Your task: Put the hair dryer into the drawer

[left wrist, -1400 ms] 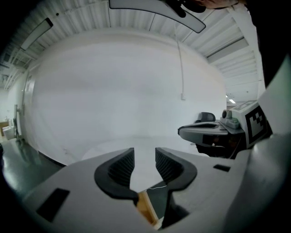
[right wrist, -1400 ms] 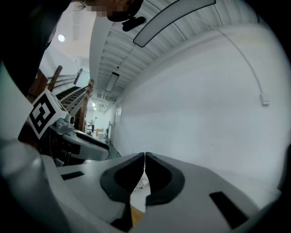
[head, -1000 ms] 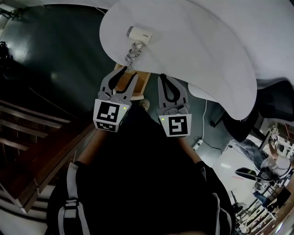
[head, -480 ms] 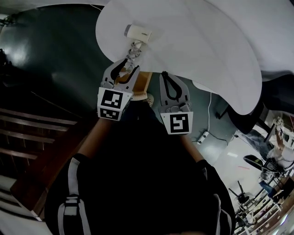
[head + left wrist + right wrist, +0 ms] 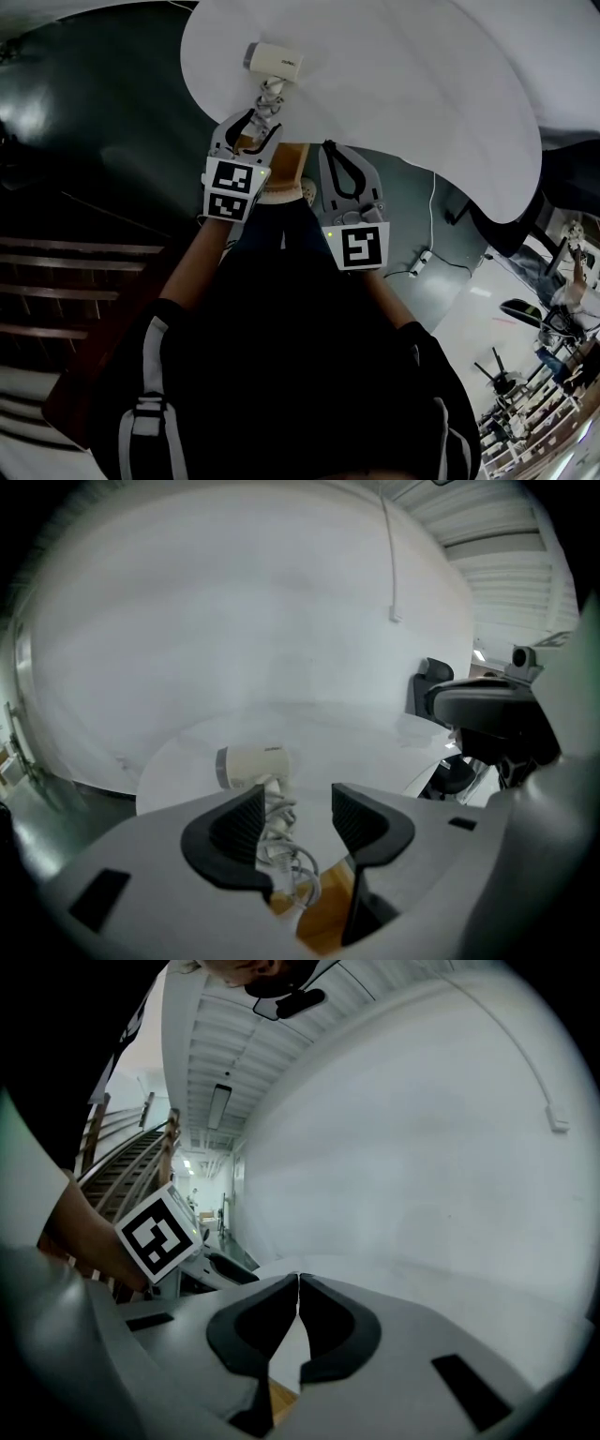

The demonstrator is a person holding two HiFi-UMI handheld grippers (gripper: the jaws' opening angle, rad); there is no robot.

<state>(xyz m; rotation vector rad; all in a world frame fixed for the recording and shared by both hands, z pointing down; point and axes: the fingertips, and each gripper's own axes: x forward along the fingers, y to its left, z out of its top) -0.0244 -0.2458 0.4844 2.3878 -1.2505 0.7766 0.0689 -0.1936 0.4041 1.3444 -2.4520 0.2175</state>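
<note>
A cream hair dryer (image 5: 274, 61) lies near the edge of the white round table (image 5: 412, 84), its grey coiled cord (image 5: 269, 94) trailing toward me. My left gripper (image 5: 255, 124) hangs just over the cord's end with its jaws opening. In the left gripper view the dryer (image 5: 251, 764) lies ahead and the cord (image 5: 281, 832) shows in the gap of the left gripper (image 5: 298, 817); the pads do not press on it. My right gripper (image 5: 330, 150) is beside it at the table's edge, shut and empty; the right gripper (image 5: 298, 1283) has its tips touching.
A brown wooden piece (image 5: 289, 169) sits under the table edge between the grippers. Wooden stairs (image 5: 56, 281) run along the left over a dark floor. A power strip (image 5: 419, 261) lies on the floor at right, office chairs (image 5: 525, 319) beyond. A black chair (image 5: 487, 714) stands behind the table.
My left gripper has moved forward and down to the dryer's cord, and its jaws have widened. The right gripper has sunk slightly and stays shut.
</note>
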